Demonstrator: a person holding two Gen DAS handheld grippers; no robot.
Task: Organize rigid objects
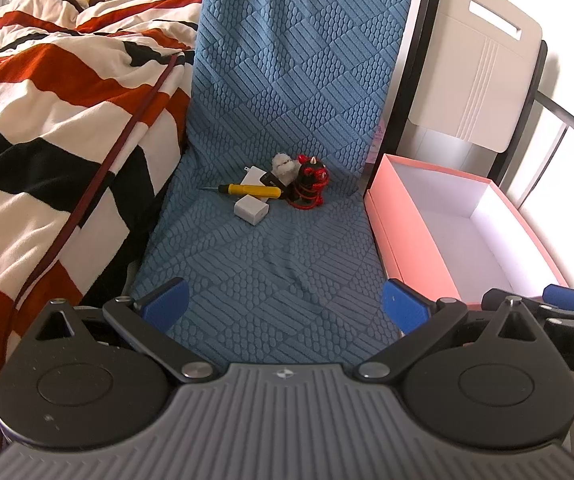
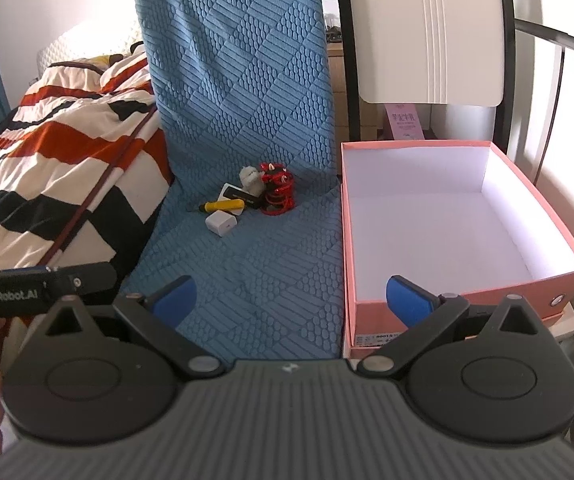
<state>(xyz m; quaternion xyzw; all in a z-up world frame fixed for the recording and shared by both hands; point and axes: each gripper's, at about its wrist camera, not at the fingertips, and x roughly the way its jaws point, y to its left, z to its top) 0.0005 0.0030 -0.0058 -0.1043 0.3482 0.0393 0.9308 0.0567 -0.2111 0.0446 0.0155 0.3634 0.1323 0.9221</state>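
Observation:
A small pile lies at the back of the blue textured chair seat [image 1: 271,264]: a yellow screwdriver [image 1: 247,190], a white charger cube [image 1: 251,211], a white and black flat device [image 1: 261,178], a grey-white figurine [image 1: 284,166] and a red and black figurine [image 1: 310,182]. The pile also shows in the right wrist view, with the screwdriver [image 2: 223,205], charger cube [image 2: 221,223] and red figurine [image 2: 277,192]. An open pink box [image 2: 447,304] with a white inside stands to the right of the seat. My left gripper [image 1: 285,306] is open over the seat's front. My right gripper [image 2: 291,300] is open by the box's near left corner. Both are empty.
A striped red, black and white blanket [image 1: 47,120] covers the bed on the left. A white folded chair back [image 1: 475,72] in a black frame stands behind the box [image 1: 467,232]. The right gripper's body [image 1: 567,312] shows at the left view's right edge.

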